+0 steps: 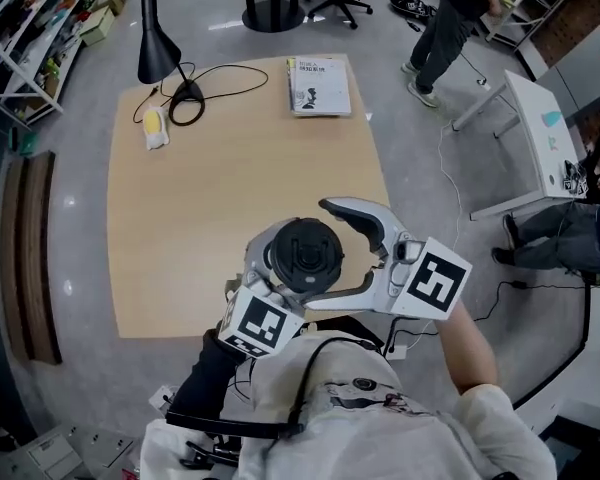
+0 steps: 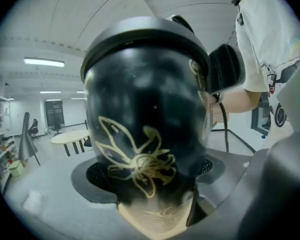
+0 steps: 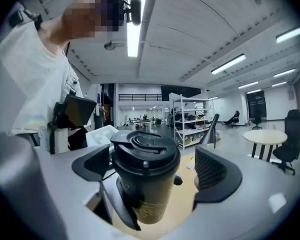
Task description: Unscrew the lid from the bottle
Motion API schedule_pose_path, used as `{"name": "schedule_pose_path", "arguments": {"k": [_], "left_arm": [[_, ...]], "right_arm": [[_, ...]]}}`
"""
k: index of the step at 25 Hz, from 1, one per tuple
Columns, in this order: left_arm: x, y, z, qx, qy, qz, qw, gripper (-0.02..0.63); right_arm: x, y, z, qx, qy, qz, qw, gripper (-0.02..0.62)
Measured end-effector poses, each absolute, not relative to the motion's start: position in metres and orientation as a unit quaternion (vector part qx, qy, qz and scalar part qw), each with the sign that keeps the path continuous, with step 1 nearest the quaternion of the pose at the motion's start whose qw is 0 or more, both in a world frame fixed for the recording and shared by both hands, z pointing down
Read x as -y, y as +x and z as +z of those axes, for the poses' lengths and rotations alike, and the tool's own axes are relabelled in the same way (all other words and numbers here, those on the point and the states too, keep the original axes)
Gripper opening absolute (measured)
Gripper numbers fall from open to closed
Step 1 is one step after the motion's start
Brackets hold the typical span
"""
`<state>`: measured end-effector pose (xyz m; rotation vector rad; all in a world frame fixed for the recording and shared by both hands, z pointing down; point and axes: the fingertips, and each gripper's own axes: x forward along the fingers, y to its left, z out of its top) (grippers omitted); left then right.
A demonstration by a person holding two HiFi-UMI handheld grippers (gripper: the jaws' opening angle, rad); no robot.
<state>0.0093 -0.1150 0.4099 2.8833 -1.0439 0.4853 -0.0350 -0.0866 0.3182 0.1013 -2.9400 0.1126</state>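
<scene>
Head view: left gripper (image 1: pixel 278 284) is up in the air over the near edge of the table (image 1: pixel 210 218), close to the person's chest. The black lid (image 1: pixel 304 252) is seen from straight above, and the body under it is hidden. The right gripper (image 1: pixel 322 255) comes in from the right, its jaws curving round the lid with gaps showing. A lamp (image 1: pixel 160 48) and a book (image 1: pixel 318 85) sit at the table's far end. Left gripper view: only here does the side of the bottle (image 2: pixel 145 129) show, glossy black with a gold flower drawing (image 2: pixel 137 164). It fills the frame, with both pads tight on its lower body, clamped; its base is cut off. Right gripper view: bottle upright between spread jaws, lid seated on top. The right-hand pad is clearly off it. The left-hand pad is just beside it and contact is hard to judge. No grip.
</scene>
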Motion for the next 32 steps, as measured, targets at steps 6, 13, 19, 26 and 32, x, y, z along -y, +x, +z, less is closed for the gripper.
{"name": "schedule_pose_path", "arguments": {"k": [6, 13, 19, 26, 32], "left_arm": [[0.074, 0.036, 0.396, 0.193, 0.973, 0.127, -0.004, 0.425], [0.048, 0.058, 0.371, 0.089, 0.993, 0.068, 0.038, 0.425], [0.121, 0.009, 0.400, 0.355, 0.922, 0.153, 0.015, 0.425], [0.111, 0.024, 0.391, 0.302, 0.944, 0.129, -0.020, 0.425], [0.038, 0.064, 0.373, 0.055, 0.995, 0.080, -0.011, 0.425]], "right_arm": [[0.041, -0.033, 0.315, 0.973, -0.192, -0.057, 0.117, 0.462], [0.028, -0.014, 0.299, 0.934, -0.327, 0.018, 0.146, 0.553], [0.095, -0.027, 0.305, 0.994, 0.046, 0.038, 0.089, 0.566], [0.070, -0.037, 0.311, 0.990, -0.092, -0.035, 0.101, 0.456], [0.015, -0.007, 0.297, 0.908, -0.402, -0.032, 0.116, 0.456]]}}
